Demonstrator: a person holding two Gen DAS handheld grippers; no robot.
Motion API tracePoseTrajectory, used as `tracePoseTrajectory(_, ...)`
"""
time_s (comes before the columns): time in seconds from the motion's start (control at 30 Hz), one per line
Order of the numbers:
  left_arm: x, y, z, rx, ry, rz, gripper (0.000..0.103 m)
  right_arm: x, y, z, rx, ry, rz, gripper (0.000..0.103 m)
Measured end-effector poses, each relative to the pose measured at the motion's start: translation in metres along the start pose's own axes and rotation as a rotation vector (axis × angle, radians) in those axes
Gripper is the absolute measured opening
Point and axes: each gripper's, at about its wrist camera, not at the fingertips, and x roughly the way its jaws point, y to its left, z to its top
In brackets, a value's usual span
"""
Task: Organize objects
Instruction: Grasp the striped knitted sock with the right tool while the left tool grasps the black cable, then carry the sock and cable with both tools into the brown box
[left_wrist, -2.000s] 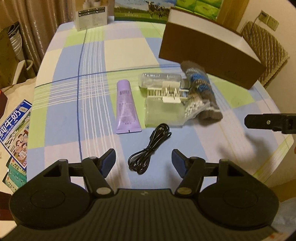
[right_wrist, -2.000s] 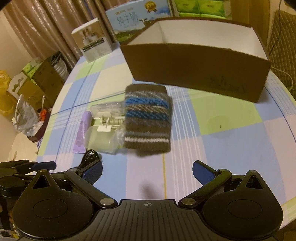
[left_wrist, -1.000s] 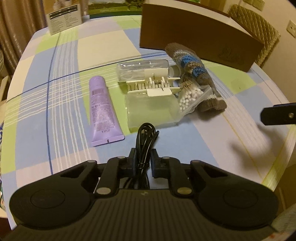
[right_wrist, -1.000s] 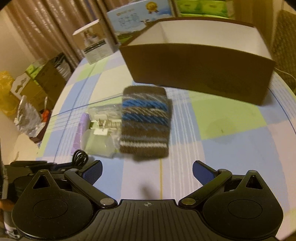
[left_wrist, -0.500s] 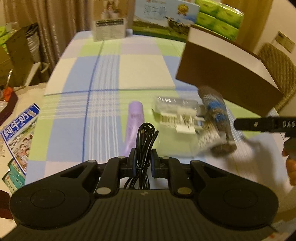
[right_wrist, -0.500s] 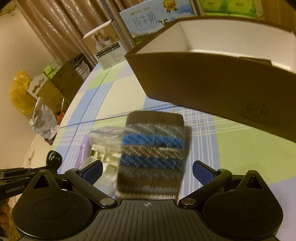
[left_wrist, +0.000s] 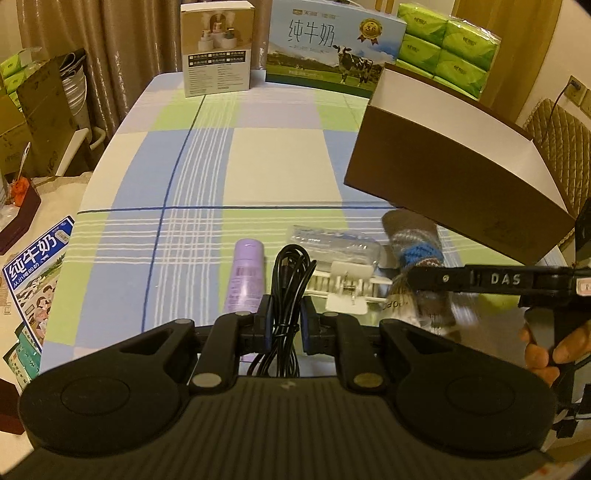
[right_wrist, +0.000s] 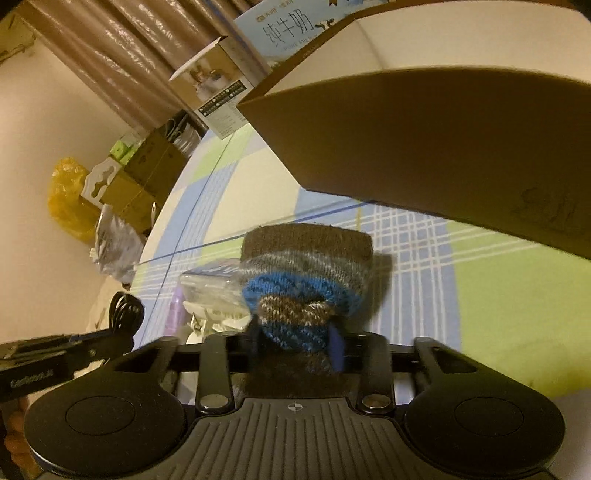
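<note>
My left gripper (left_wrist: 286, 317) is shut on a coiled black cable (left_wrist: 290, 273) and holds it above the table, nearer than the purple tube (left_wrist: 246, 275). My right gripper (right_wrist: 295, 341) is shut on the near end of a brown and blue knitted pouch (right_wrist: 306, 273), whose far end rests on the tablecloth. The pouch also shows in the left wrist view (left_wrist: 417, 251), with the right gripper's finger across it. The open brown cardboard box (left_wrist: 454, 173) stands just behind; in the right wrist view its wall (right_wrist: 424, 140) looms close above the pouch.
A clear plastic case (left_wrist: 332, 245), a white clip rack (left_wrist: 347, 286) and a bag of cotton swabs lie between tube and pouch. A milk carton box (left_wrist: 332, 48), a small product box (left_wrist: 216, 48) and green tissue packs (left_wrist: 447, 48) stand at the table's far edge.
My right gripper has closed on the pouch, which it was open over half a second ago. My left gripper has lifted the cable since gripping it.
</note>
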Motion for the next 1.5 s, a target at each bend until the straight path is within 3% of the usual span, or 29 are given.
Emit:
tracePoseTrajectory(0.07,0.001,-0.004,0.001,0.000,0.001,0.000,0.011,-0.009,0.002,0.000,-0.020,-0.006,0.000,0.020)
tracePoseTrajectory(0.6,-0.004,-0.053,0.032,0.073,-0.051,-0.063,0.011,-0.107,0.001,0.017,-0.090,-0.159,-0.032,0.020)
tracePoseTrajectory(0.97,-0.001,-0.108,0.075,0.159,-0.122,-0.137,0.011,-0.150,-0.013,0.057,-0.074,-0.257,-0.088,0.020)
tracePoseTrajectory(1.2,0.007,-0.141,0.118,0.199,-0.183,-0.163,0.011,-0.155,-0.024,0.101,-0.064,-0.315,-0.122,0.020)
tracePoseTrajectory(1.5,0.043,-0.171,0.176,0.230,-0.207,-0.166,0.011,-0.121,-0.039,0.150,-0.033,-0.316,-0.156,0.020)
